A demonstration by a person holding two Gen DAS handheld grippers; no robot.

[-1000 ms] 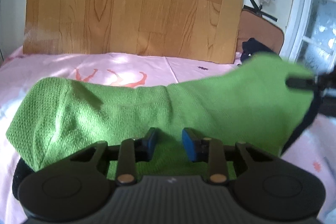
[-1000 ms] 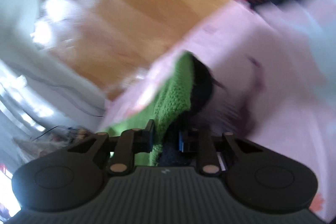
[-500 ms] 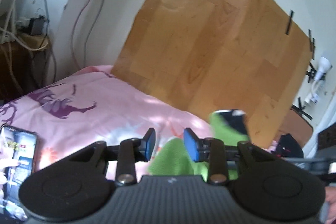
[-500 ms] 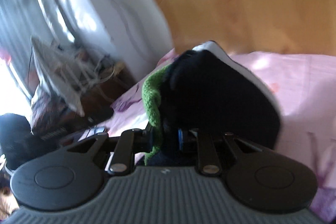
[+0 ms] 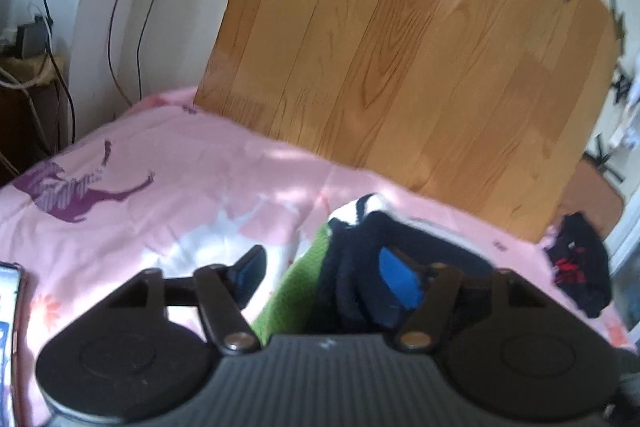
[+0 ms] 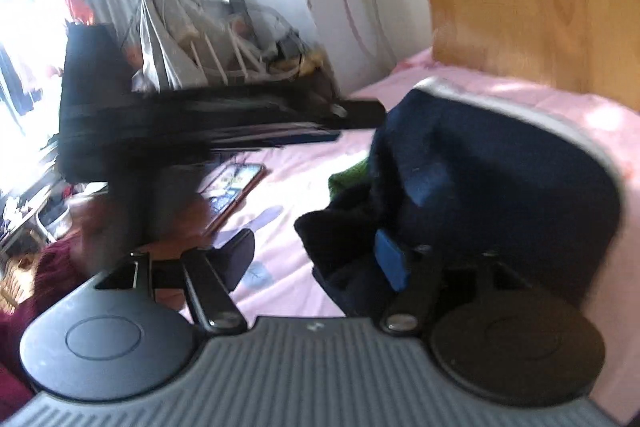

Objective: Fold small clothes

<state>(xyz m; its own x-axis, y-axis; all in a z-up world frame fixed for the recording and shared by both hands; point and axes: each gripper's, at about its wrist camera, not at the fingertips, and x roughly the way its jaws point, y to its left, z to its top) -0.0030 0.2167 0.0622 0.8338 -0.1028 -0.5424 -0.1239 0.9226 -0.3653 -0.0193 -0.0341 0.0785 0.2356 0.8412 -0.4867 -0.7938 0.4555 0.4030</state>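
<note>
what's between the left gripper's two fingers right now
In the left wrist view, the folded green and navy garment lies between the open left gripper fingers.

Two hand-held grippers (image 5: 324, 279) (image 6: 316, 259), one folded garment (image 5: 360, 267), one dark clothes pile (image 5: 580, 267), one phone (image 6: 236, 187).

Green sock (image 5: 294, 291) with navy lining (image 6: 492, 187) and a pale rim, bunched into a folded heap on the pink bedsheet (image 5: 168, 195), green knit mostly tucked beneath the dark side.
</note>
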